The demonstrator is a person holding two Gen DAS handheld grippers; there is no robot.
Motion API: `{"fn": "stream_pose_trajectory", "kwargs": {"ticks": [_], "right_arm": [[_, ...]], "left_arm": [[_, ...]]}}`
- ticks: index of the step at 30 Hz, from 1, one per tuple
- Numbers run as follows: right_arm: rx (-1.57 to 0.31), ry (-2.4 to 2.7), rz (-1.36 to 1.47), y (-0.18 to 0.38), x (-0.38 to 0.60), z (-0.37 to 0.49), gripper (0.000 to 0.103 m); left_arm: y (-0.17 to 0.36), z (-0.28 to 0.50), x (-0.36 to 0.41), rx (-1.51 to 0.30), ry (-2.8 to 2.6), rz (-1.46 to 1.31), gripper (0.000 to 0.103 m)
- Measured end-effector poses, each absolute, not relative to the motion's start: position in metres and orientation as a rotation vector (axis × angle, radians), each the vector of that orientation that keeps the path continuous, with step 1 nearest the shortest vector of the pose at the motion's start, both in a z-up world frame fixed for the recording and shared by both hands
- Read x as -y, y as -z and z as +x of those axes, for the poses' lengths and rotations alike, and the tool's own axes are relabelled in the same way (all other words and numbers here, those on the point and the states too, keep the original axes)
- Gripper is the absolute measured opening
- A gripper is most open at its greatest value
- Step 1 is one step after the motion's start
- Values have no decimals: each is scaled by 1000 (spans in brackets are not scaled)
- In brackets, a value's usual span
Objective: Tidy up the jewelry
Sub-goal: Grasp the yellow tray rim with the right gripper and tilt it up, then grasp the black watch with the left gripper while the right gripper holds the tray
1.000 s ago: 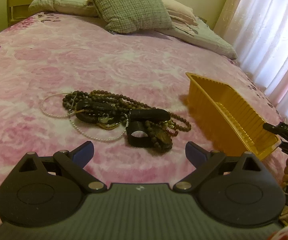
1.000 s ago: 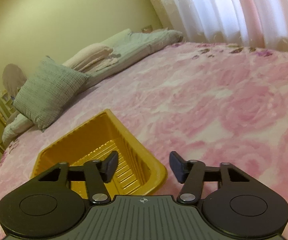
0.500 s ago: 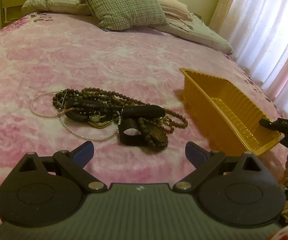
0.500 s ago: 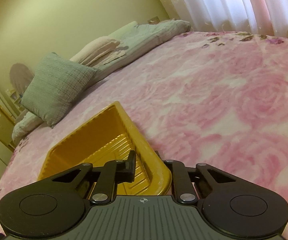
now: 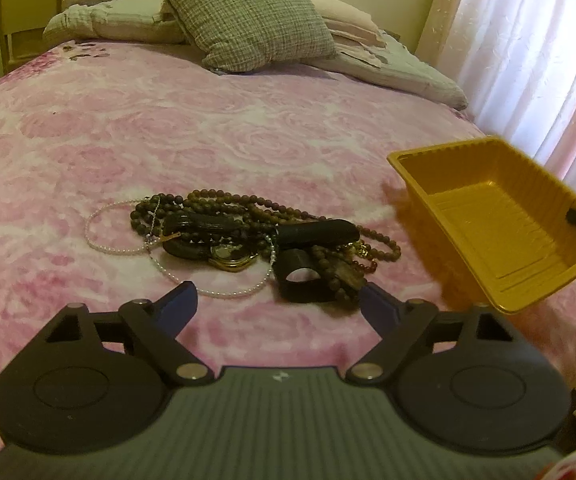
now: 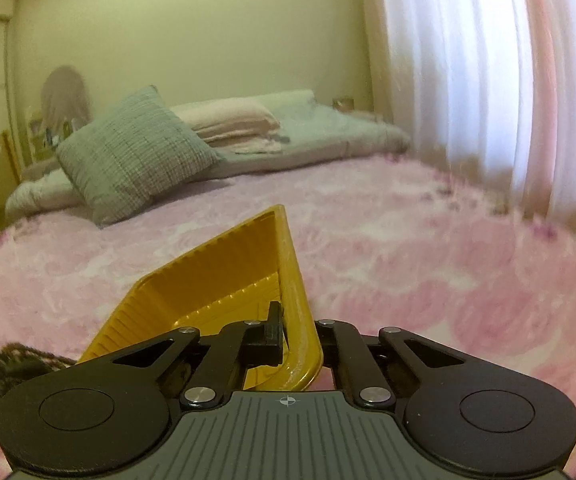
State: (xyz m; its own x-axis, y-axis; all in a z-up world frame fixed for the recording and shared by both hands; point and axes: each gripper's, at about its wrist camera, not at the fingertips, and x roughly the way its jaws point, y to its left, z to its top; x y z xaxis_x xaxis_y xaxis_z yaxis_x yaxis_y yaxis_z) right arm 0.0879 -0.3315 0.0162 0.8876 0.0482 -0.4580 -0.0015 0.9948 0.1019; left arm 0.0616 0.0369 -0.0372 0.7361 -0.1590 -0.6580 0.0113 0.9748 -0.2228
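Barely started: right gripper [image 6: 297, 340] clamped on rim of empty yellow tray [image 5: 487, 216], tilted off the bedspread [image 5: 208, 120] at 3 o'clock of jewelry pile [image 5: 248, 236], all unsorted; left gripper [image 5: 276, 300] jaws wide, nothing between, narrowing slightly.

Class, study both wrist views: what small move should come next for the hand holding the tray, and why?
Probably carry the yellow tray over beside the jewelry pile and set it flat. The right gripper is shut on the tray's rim, the tray hangs tilted and empty above the bedspread, and the left gripper, open, waits before the pile.
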Motion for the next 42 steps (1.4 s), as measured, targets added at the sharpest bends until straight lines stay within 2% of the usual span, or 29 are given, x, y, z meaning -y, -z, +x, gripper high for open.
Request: {"fn": "stream_pose_trajectory", "kwargs": {"ticks": [4, 10, 13, 16, 20, 25, 28, 39, 42], "right_arm": [[-431, -20, -55, -25, 314, 83, 6], [-436, -53, -73, -21, 302, 89, 6], [-390, -50, -211, -21, 284, 84, 6], [-374, -61, -218, -20, 278, 85, 6], [-384, -86, -214, -14, 269, 85, 6], [-385, -80, -200, -12, 265, 85, 6], [-385, -77, -197, -13, 265, 82, 6], [-390, -70, -183, -13, 268, 82, 6], [-391, -69, -177, -14, 271, 80, 6]], "left_arm": [[39, 66, -35, -727, 122, -192, 72], [40, 77, -27, -723, 167, -141, 62], [42, 83, -25, -733, 181, -123, 51], [44, 89, -24, -744, 191, -114, 36], [43, 91, -18, -740, 201, -93, 29], [42, 93, -8, -735, 203, -47, 27], [36, 94, -6, -722, 194, -53, 19], [44, 112, 15, -780, 205, 105, 19], [49, 115, 22, -817, 243, 162, 17]]}}
